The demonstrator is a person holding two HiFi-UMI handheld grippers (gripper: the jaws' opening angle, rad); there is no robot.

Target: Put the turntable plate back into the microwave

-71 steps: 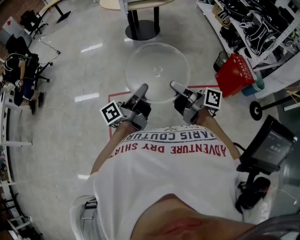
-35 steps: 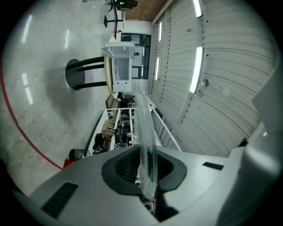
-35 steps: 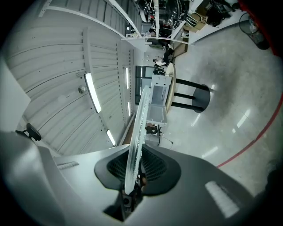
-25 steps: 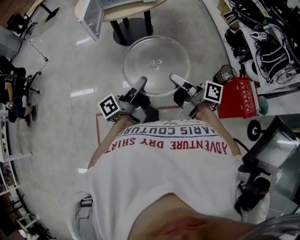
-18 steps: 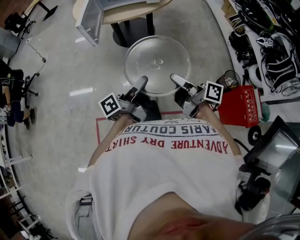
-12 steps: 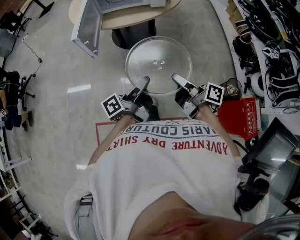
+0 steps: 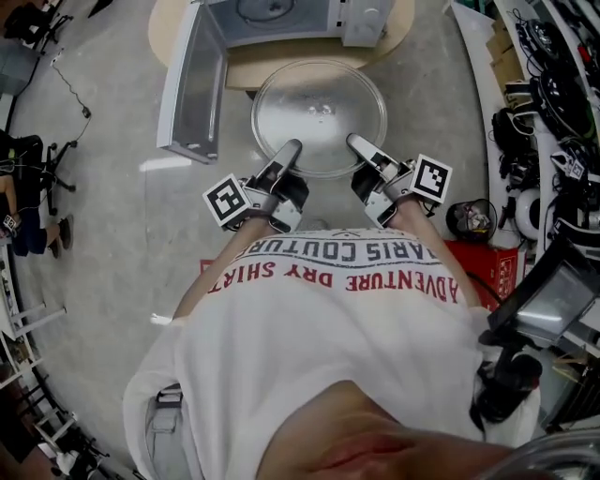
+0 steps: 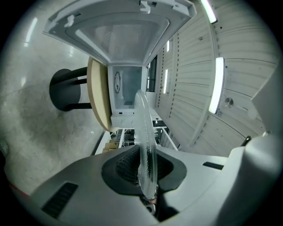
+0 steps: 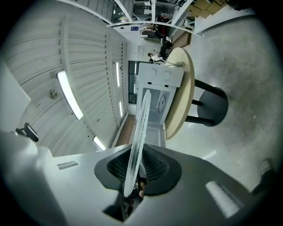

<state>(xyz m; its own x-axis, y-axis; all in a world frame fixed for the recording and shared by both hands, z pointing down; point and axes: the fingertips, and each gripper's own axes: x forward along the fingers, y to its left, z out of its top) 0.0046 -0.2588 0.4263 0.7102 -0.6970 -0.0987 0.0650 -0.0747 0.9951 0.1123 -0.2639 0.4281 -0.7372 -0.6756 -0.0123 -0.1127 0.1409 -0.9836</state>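
Left gripper and right gripper each pinch the near rim of the glass plate, top centre, just before the open microwave. With so thin a grip the plate may sag and knock the opening.

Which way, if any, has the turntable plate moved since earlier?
Yes, forward: the turntable plate now overlaps the round table below the open microwave; earlier, floor separated them.

plate clear glass | left tool, right tool grey, black pads, black-and-white square markers | microwave ahead of tools white | tabletop tan | floor pale grey, glossy | shirt white, red lettering
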